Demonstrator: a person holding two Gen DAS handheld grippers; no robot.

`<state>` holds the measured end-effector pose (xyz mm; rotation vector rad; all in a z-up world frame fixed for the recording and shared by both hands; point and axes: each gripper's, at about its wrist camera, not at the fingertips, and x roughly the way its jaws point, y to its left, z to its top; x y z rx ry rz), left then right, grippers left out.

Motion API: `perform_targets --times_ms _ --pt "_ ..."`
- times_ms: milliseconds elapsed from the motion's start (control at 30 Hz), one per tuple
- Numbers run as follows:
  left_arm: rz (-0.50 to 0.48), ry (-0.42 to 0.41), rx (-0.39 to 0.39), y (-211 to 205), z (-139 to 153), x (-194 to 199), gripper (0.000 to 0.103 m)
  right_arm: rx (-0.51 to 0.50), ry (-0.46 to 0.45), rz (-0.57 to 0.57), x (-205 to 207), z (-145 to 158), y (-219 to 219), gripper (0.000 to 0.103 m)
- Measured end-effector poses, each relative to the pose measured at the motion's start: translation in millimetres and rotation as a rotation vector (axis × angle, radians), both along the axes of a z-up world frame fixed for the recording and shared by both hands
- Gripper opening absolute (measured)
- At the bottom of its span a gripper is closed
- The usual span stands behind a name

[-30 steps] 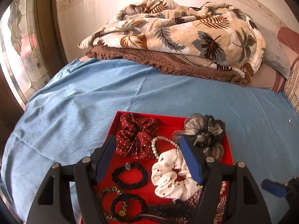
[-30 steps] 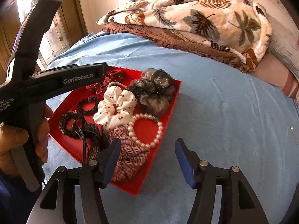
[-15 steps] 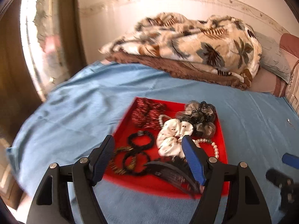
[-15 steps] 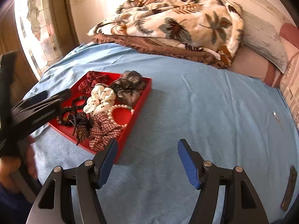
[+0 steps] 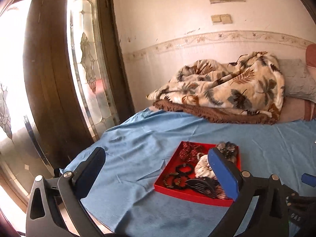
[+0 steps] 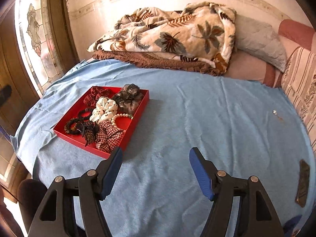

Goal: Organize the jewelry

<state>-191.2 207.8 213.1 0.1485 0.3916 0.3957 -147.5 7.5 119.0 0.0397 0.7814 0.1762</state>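
Note:
A red tray (image 6: 68, 136) sits on the blue bedsheet, left of centre in the right wrist view, and also shows in the left wrist view (image 5: 189, 195). It holds a white dotted scrunchie (image 6: 103, 108), a dark red scrunchie (image 6: 94, 96), a grey scrunchie (image 6: 128, 96), a plaid scrunchie (image 6: 109, 136), a pearl bracelet (image 6: 121, 115), black hair ties (image 6: 84, 113) and a dark claw clip (image 6: 88, 130). My left gripper (image 5: 156, 167) is open and empty, held back above the bed's near edge. My right gripper (image 6: 155, 165) is open and empty, near the tray's front right corner.
A leaf-print blanket (image 6: 177, 37) lies folded on a brown quilt (image 6: 158, 61) at the bed's far end, with pillows (image 6: 260, 41) to the right. A small metal item (image 6: 275, 112) and a dark flat object (image 6: 303, 179) lie on the sheet at right. A glazed wooden door (image 5: 59, 79) stands left.
Both grippers have pulled back and up from the tray, which now looks smaller and farther. The left gripper no longer hovers over the tray's contents. Both stay open.

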Motion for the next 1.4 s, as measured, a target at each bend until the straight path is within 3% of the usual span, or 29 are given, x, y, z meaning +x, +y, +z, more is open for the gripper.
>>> perform_targets --times_ms 167,433,567,867,1400 --pt "-0.09 0.059 -0.045 -20 -2 -4 0.103 -0.047 -0.053 -0.004 -18 13 -7 0.077" --pt "-0.148 0.152 -0.08 -44 -16 1 0.103 -0.092 -0.102 -0.023 -32 20 -22 0.082" --pt "-0.167 0.169 -0.08 -53 -23 3 0.103 -0.084 -0.084 -0.037 -29 14 -31 0.082" --pt "-0.197 0.301 -0.117 -61 -55 20 0.103 -0.08 -0.03 -0.062 -20 -1 -39 0.082" --pt "-0.178 0.387 -0.183 -39 -83 36 0.103 -0.089 0.032 -0.027 -8 -19 -20 0.083"
